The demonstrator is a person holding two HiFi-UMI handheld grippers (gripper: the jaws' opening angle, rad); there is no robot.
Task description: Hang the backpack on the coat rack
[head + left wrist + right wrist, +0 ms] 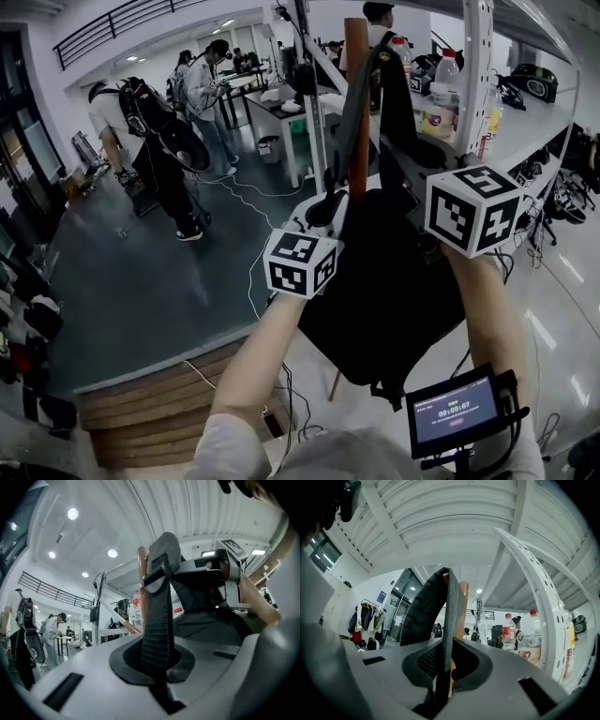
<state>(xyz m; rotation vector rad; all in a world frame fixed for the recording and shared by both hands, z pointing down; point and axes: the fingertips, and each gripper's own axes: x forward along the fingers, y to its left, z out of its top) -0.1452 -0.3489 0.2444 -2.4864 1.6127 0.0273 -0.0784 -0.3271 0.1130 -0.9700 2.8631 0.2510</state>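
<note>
In the head view a black backpack (384, 291) hangs in front of me against the coat rack's brown wooden pole (356, 84). Its straps (349, 112) run up toward the pole's top. My left gripper (325, 211) is at the bag's upper left. In the left gripper view it (157, 667) is shut on a black ribbed strap (158, 620), with the pole (142, 588) just behind. My right gripper (443, 677) is shut on a dark flat strap (449, 620), with the pole (462, 597) close behind it. In the head view its marker cube (473, 208) hides the jaws.
A white shelf frame (476, 66) with bottles (441, 89) stands at the right, close to the pole. People (202, 89) stand at tables at the back left. A wooden step (155, 403) and floor cables (253, 272) lie below. A small screen (457, 410) rides on my right forearm.
</note>
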